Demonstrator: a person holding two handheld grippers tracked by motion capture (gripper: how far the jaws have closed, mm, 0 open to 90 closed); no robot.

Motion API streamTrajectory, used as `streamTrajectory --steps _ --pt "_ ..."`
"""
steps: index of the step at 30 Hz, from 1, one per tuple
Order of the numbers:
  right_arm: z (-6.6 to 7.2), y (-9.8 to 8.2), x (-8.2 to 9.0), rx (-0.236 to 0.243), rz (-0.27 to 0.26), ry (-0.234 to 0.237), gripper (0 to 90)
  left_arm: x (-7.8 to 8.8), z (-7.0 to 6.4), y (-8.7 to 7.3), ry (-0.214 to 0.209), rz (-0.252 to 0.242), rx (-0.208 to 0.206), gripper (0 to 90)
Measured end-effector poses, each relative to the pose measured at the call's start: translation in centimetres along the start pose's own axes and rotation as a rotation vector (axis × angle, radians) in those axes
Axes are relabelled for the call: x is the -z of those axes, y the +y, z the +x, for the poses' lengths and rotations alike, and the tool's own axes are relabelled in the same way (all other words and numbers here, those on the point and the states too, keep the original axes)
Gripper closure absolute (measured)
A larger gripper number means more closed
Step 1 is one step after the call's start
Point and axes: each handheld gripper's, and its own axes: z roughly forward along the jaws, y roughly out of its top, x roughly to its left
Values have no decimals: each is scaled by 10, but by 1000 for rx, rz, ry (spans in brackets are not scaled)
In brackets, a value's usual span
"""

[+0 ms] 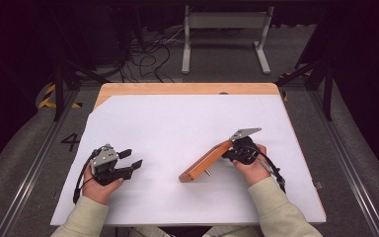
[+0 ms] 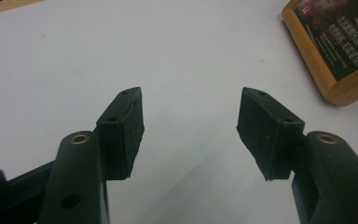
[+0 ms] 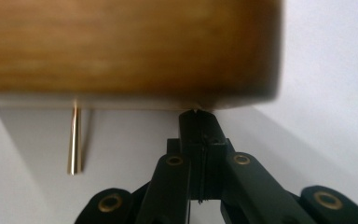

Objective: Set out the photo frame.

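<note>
A wooden picture frame (image 1: 205, 162) stands tilted on the white table top, right of centre, and a thin brass peg (image 1: 208, 173) sticks out of its back. In the right gripper view the frame's blurred wooden back (image 3: 130, 46) spans the top, with the peg (image 3: 74, 140) reaching down to the table. My right gripper (image 1: 228, 153) is shut, and its closed tips (image 3: 196, 116) touch the frame's lower back edge. My left gripper (image 1: 132, 159) rests open near the table's front left with nothing between its pads (image 2: 189, 100). The frame's corner (image 2: 335, 46) lies beyond it to the right.
A white sheet (image 1: 177, 123) covers most of the wooden table (image 1: 187, 89), whose far edge shows bare wood. Beyond the table, a grey metal stand (image 1: 224, 29) and loose cables (image 1: 148, 54) sit on the floor.
</note>
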Motion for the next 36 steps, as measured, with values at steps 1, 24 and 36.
streamTrajectory --steps 1,24,36 --pt "-1 2 -2 3 4 -4 900 1 0 -1 1 -2 6 412" --pt "0 57 -52 26 13 53 900 12 3 -9 27 1 20 412" --pt "9 69 -68 42 7 111 900 8 3 -7 13 1 20 412"
